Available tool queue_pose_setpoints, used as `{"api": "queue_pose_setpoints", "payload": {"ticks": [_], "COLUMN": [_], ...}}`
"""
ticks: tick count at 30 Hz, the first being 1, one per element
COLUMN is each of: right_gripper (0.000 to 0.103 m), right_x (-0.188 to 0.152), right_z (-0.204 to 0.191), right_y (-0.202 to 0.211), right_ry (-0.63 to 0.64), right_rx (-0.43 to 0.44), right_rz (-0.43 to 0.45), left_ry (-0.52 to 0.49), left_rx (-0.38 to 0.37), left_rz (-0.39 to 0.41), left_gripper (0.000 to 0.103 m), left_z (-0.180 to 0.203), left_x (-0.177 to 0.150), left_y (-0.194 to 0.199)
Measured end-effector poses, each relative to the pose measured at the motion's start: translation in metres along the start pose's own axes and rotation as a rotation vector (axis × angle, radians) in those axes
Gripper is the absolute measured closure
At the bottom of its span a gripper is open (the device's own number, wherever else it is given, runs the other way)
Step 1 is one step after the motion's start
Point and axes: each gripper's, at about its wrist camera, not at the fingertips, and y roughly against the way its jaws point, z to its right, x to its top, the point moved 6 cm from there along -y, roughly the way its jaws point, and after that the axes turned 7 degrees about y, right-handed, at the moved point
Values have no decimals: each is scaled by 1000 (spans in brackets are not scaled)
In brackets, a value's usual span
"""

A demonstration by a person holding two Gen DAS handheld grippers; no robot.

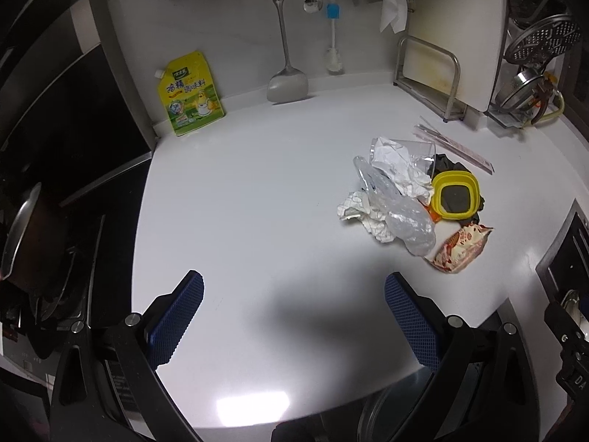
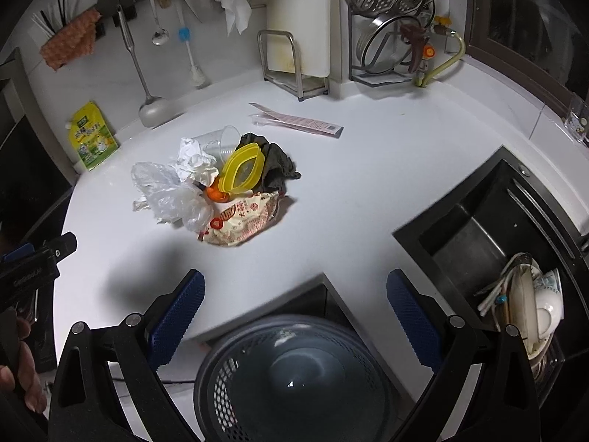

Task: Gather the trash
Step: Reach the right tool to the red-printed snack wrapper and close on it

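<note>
On the white tabletop (image 2: 353,199), the trash lay in one loose heap toward the far side, nearer my right gripper (image 2: 295,305) than my left gripper (image 1: 293,307). Both grippers hovered with their jaws spread wide and nothing between them. The mesh bin (image 2: 294,379) sat on the floor just below the near edge, directly under the right gripper.

The snack wrapper (image 2: 244,223) was the largest flat piece, at the near side of the heap. I judged it light, crinkly and a little slick, so I would pinch its near free edge instead of pressing on the face.

The clear plastic bag (image 2: 165,195) lay at the left of the heap, limp and slippery. I judged that a bunched fold would hold better than a single layer.

The dark rag (image 2: 278,164) sat at the far right, soft and easy to take anywhere.

The yellow lid (image 2: 241,171) leaned against it, tilted. It looked stiff and light, best taken across its raised rim.

The clear cup (image 2: 221,140) lay on its side at the far edge, thin and likely to crush, so I would close on its rim gently.

The crumpled paper (image 2: 195,162) was soft and weightless.

The long straw wrapper (image 2: 298,122) lay apart, farther back, flat on the surface and probably awkward to lift.
</note>
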Motion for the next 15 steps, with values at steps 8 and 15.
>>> {"api": "queue_pose_setpoints", "payload": {"ticks": [8,15], "right_gripper": [8,8], "right_x": [18,34], "right_z": [-16,-32], "right_y": [-54,-90], "right_ry": [-60,-96], "right_rx": [-3,-5], "right_rz": [-44,-75], "left_ry": [-22,-32], "left_rx": [-40,-57], "left_rz": [10,6], "left_gripper": [6,6], "left_z": [8,7], "left_x": [10,9], "left_y": [-27,-38]}}
